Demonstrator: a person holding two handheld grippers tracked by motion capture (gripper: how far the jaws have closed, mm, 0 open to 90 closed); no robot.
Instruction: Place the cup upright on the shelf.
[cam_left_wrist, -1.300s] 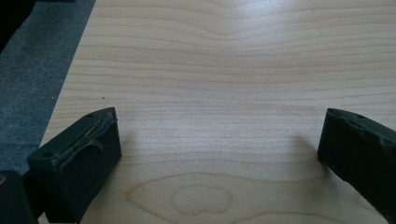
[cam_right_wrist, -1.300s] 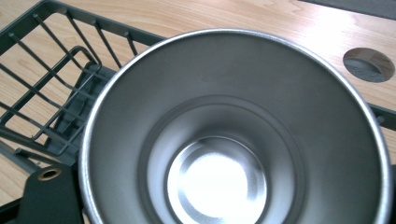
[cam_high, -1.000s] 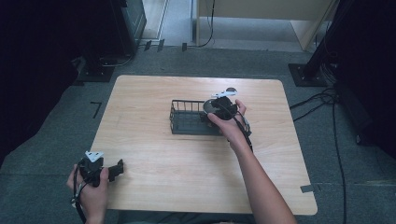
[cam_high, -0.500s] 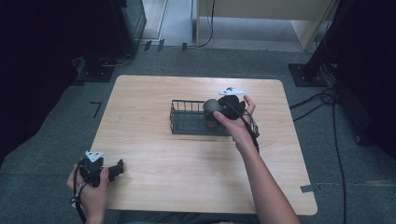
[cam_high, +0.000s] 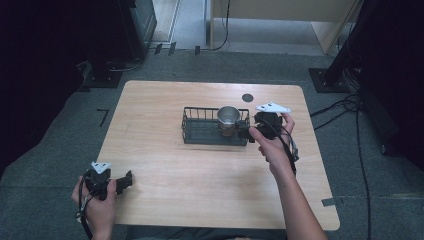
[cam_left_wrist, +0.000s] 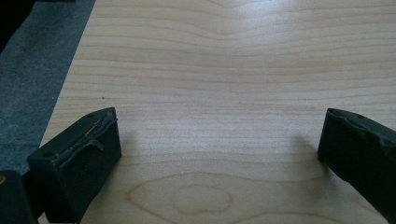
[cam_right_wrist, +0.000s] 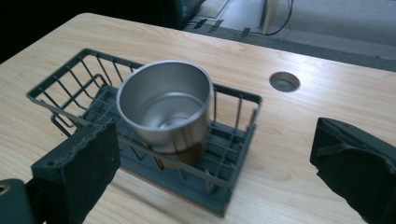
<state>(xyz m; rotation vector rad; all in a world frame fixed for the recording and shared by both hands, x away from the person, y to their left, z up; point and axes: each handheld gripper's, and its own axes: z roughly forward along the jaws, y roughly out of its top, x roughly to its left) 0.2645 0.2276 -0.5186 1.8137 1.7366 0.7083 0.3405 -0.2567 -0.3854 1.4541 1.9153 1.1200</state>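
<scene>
Both grippers' fingers gape wide and empty, the right gripper (cam_high: 248, 131) seemingly just clear of the steel cup (cam_right_wrist: 164, 106) in the wire basket (cam_right_wrist: 233, 179)

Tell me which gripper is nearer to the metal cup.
Right. The right gripper sits open just beside the basket that holds the metal cup. The left gripper is far off, open at the table's near left corner.

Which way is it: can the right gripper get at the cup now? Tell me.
Probably yes. The right gripper is open beside the basket, and the cup stands upright at that end with nothing above it.
</scene>
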